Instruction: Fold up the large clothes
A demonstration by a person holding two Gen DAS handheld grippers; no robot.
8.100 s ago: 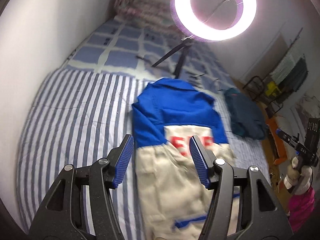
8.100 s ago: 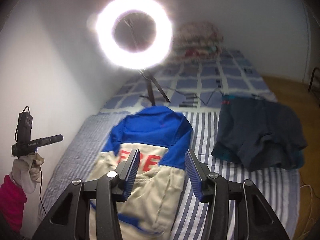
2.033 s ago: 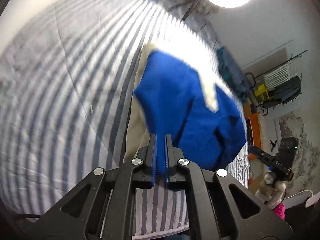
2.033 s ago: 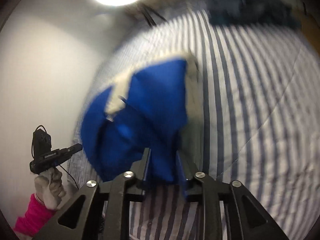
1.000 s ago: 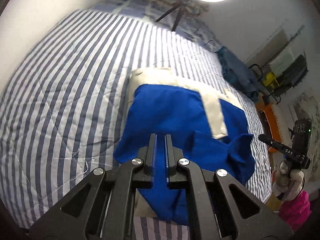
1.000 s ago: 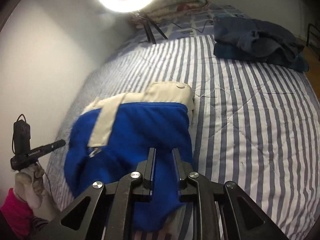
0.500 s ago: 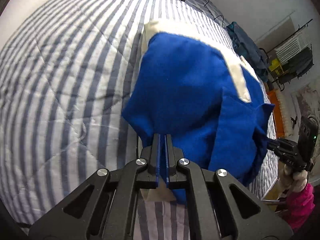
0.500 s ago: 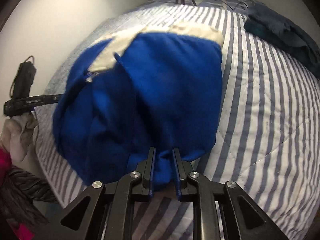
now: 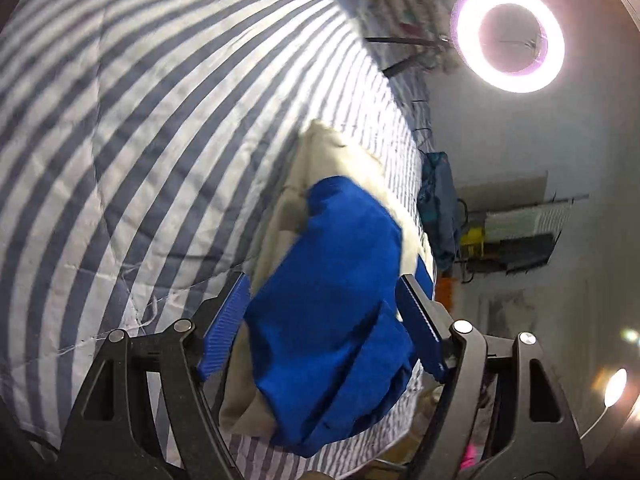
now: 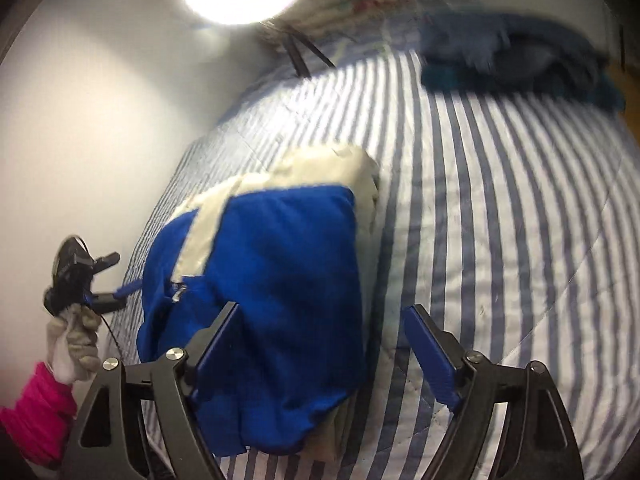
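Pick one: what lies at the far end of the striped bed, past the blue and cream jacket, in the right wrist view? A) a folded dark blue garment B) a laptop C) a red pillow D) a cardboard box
A: a dark blue garment lies bunched at the far edge of the striped bed, well beyond the folded jacket and apart from it.

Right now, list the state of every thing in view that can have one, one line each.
Blue and cream jacket: folded over, lying on the striped quilt.
Left gripper: jaws opening, jacket fabric between them, pads off it.
Right gripper: jaws opening, astride the jacket's near edge, not pressing.
Ring light: switched on.
Dark blue clothes pile: loosely heaped at the far side of the bed.
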